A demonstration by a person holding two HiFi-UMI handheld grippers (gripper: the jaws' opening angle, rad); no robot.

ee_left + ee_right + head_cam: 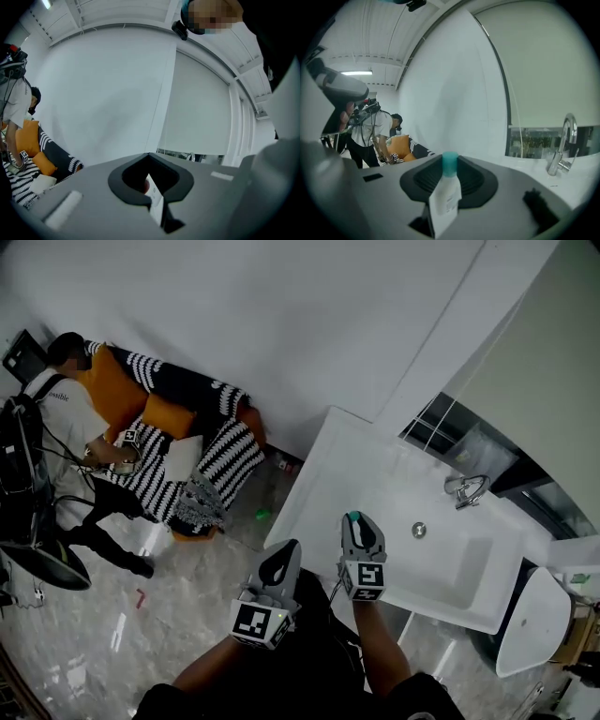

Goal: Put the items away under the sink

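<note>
My right gripper [361, 529] is raised over the front edge of the white sink counter [323, 474] and is shut on a small white bottle with a teal cap [445, 190]. The bottle stands upright between the dark pads, and its cap [354, 518] shows at the gripper's tip in the head view. My left gripper [279, 565] is beside it, lower and to the left, over the floor. It is shut on a thin white item [156, 200] with a reddish spot; most of that item is hidden by the jaws.
The counter holds a rectangular basin [469, 563] with a chrome faucet [466, 489] below a window. A white rounded fixture [534, 615] stands at the right. At the left a person [70, 413] sits by a striped sofa with orange cushions [169, 416] on the glossy marble floor [169, 615].
</note>
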